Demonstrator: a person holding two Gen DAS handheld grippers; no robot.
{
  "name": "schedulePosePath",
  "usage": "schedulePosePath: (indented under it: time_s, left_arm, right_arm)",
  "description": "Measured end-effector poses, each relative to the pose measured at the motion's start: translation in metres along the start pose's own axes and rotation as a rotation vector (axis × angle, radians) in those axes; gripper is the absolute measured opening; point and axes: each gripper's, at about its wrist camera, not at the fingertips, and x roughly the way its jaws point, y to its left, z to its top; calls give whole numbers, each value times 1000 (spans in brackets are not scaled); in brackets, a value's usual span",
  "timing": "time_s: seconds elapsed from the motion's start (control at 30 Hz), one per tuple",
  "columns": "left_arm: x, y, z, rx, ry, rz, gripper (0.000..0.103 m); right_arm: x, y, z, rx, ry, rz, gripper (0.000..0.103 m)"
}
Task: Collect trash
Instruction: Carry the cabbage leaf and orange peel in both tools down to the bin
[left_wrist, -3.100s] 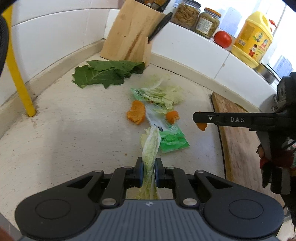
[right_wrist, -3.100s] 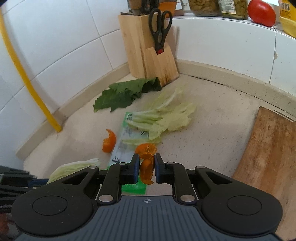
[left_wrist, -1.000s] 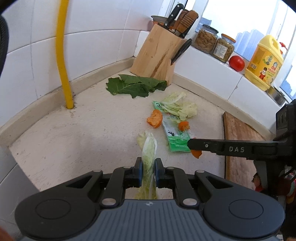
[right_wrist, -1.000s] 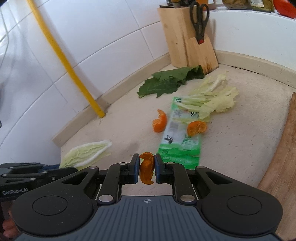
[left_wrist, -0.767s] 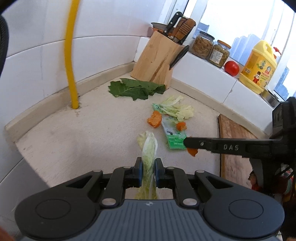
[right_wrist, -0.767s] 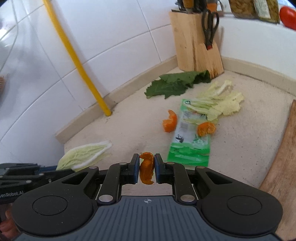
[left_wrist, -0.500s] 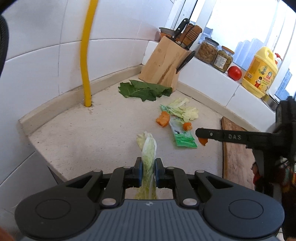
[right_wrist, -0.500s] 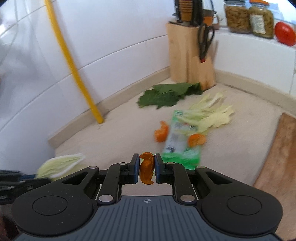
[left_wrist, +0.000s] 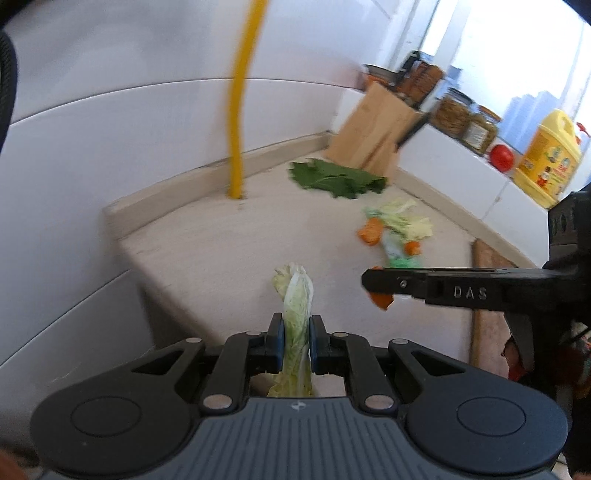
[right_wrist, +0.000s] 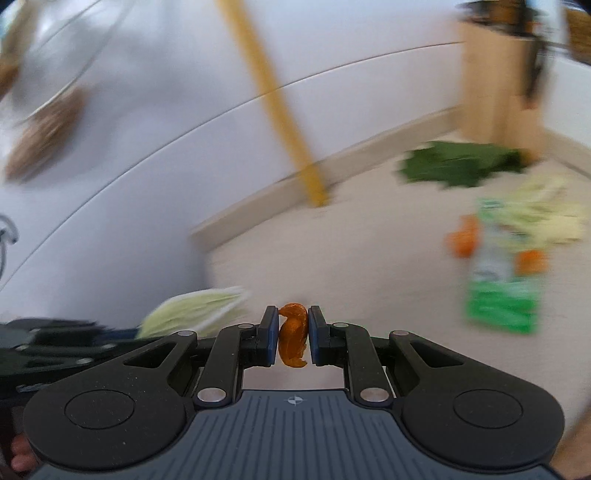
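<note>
Both grippers farther back (crinkled cabbage leaf (left_wrist: 293, 325))

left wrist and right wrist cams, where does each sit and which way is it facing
Left wrist: on the left tool, facing along its fingers over the counter toward the knife block; its cabbage leaf shows, and the right tool crosses in.
Right wrist: on the right tool, facing the tiled wall and yellow pipe; it grips an orange peel, blurred.
Both show the pipe, the dark green leaf and the green wrapper.
</note>
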Motion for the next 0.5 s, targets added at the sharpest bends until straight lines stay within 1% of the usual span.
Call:
schedulePosePath:
  time_s: [0.2, 0.33, 0.5]
  left_arm:
    - [-36, 48, -29, -87, -1, 113, 12]
    - [-53, 78, -50, -142, 5, 188, 12]
    - [-56, 104, -72, -168, 38, 254, 12]
  right_arm:
    - [37, 61, -12, -84, 96, 139, 22]
    - [65, 96, -24, -128, 171, 192, 23]
    - [97, 128, -39, -165, 242, 215, 23]
